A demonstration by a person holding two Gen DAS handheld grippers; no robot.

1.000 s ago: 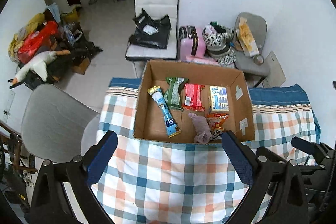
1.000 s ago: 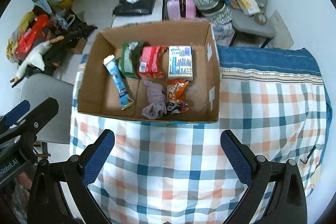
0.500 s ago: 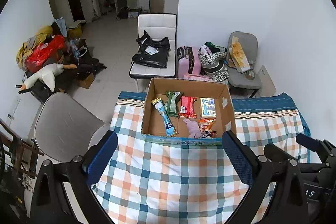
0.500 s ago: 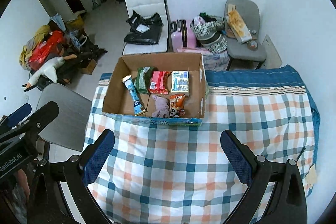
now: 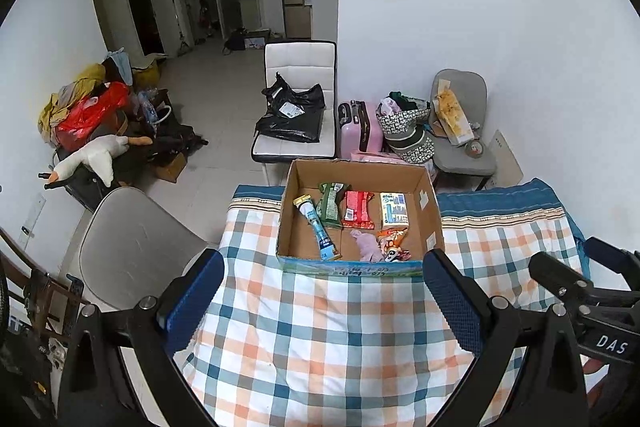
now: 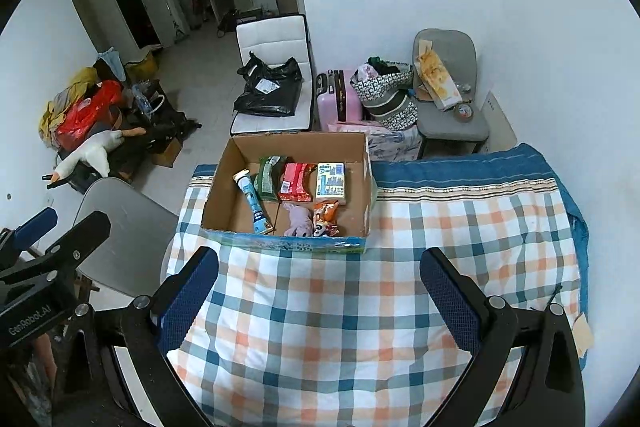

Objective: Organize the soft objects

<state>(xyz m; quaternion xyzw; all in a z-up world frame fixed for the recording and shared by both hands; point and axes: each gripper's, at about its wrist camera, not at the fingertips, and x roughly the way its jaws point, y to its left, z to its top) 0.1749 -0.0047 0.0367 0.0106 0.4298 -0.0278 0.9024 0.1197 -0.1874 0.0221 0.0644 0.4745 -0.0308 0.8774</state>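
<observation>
A: Compared with 1 second ago, both cameras sit much farther back from the cardboard box (image 5: 358, 215). It filled the middle of each view then; now it is small, at about 12 o'clock from the left gripper (image 5: 320, 301), with a wide stretch of checked cloth (image 5: 320, 327) between.

B: And the right gripper (image 6: 318, 297)?

A: The same. The box (image 6: 288, 195) lies at roughly 11 o'clock from it. Both pairs of fingers are spread wide and carry nothing, as they were 1 second ago.

B: Where are the soft things?

A: All inside the box. 4 packets line its far side: a blue tube packet (image 5: 318, 229), a green packet (image 5: 330, 205), a red packet (image 5: 358, 209) and a tissue pack (image 5: 394, 211). On the near side a purple cloth (image 5: 368, 245) lies touching an orange snack bag (image 5: 394, 247). Nothing loose shows on the surface around the box.

B: So what does the pulling back mean?

A: It reads as a retreat after the last item went in. With both grippers empty and high, and every item in the box, the sorting looks finished or nearly so.

B: Any doubt?

A: The near strip of the surface is hidden behind the fingers (image 6: 188, 303), so a stray item there cannot be ruled out.
</observation>
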